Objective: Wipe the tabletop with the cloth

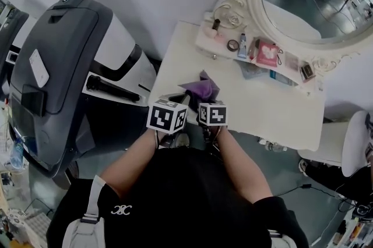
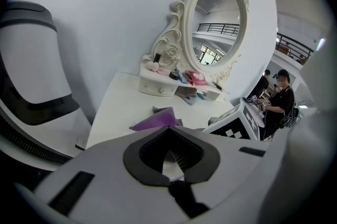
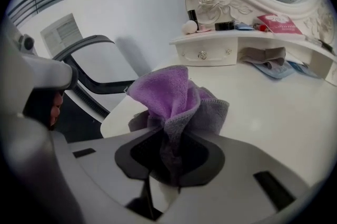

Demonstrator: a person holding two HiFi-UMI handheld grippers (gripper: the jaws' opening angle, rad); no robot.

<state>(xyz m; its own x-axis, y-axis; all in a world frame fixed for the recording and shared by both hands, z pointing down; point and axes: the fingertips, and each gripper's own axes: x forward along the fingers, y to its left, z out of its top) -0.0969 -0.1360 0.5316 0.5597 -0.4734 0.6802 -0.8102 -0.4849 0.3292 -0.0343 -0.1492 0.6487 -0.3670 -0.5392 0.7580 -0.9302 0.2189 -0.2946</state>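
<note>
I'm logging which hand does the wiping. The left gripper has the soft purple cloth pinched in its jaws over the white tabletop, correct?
Not the left one. The right gripper has the soft purple cloth pinched in its jaws over the white tabletop, as the right gripper view shows. The left gripper is shut on nothing.

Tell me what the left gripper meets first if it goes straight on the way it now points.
Probably the purple cloth, which sits just ahead of its jaws, low over the tabletop; depth is unclear.
</note>
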